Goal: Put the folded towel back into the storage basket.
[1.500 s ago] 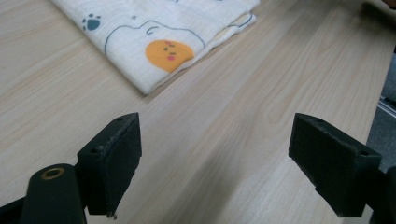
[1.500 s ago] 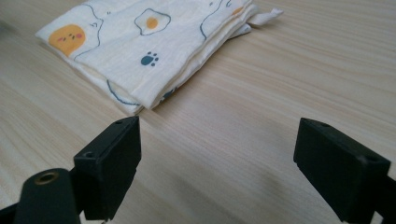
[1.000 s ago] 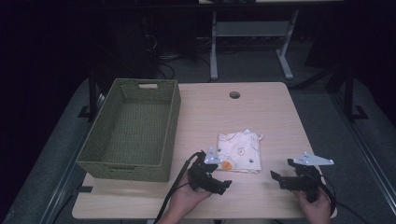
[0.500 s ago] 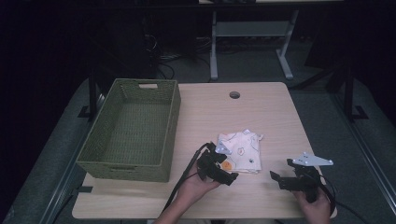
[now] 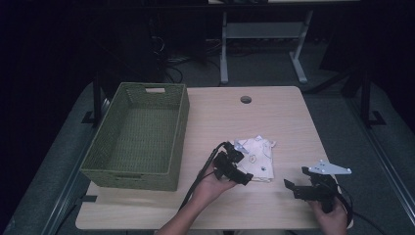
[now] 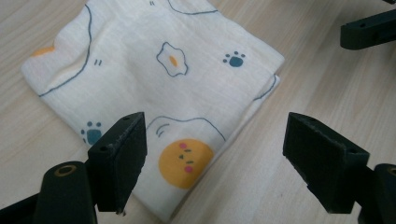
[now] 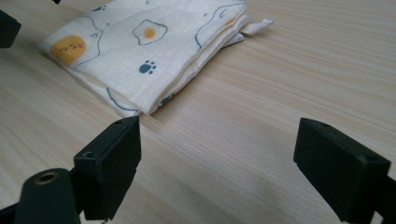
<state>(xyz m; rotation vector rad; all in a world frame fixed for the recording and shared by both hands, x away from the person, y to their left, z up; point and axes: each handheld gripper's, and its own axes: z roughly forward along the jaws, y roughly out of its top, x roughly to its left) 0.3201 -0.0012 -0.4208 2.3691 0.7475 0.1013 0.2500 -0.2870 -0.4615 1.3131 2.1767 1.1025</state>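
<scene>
Folded cloth (image 5: 256,159) flat on wooden table (image 5: 274,112), right of centre, near the person's edge; cream fabric printed with fried eggs, blue paw prints and an orange face. Same cloth in left gripper view (image 6: 154,88) and in right gripper view (image 7: 149,51), layered edges facing the right gripper's camera.

Left gripper (image 5: 240,175) at the near-left corner of the cloth, held in the left hand (image 5: 211,182), cable trailing back toward the table edge. Jaws wide apart, just closing a little, nothing pinched between them; in the left gripper view one pad over the cloth's corner beside the orange face, the other over bare wood. Contact with the fabric: cannot tell.

Right gripper (image 5: 297,188) well apart from the cloth, to its right, low over the table near the front edge, in the right hand (image 5: 333,215); grey three-cornered plate on top. Jaws spread wide and unloaded, bare tabletop between them in the right gripper view.

Green woven basket (image 5: 147,98) on the left half of the table, apart from the cloth. Round cable hole (image 5: 245,99) in the table toward the far edge.
</scene>
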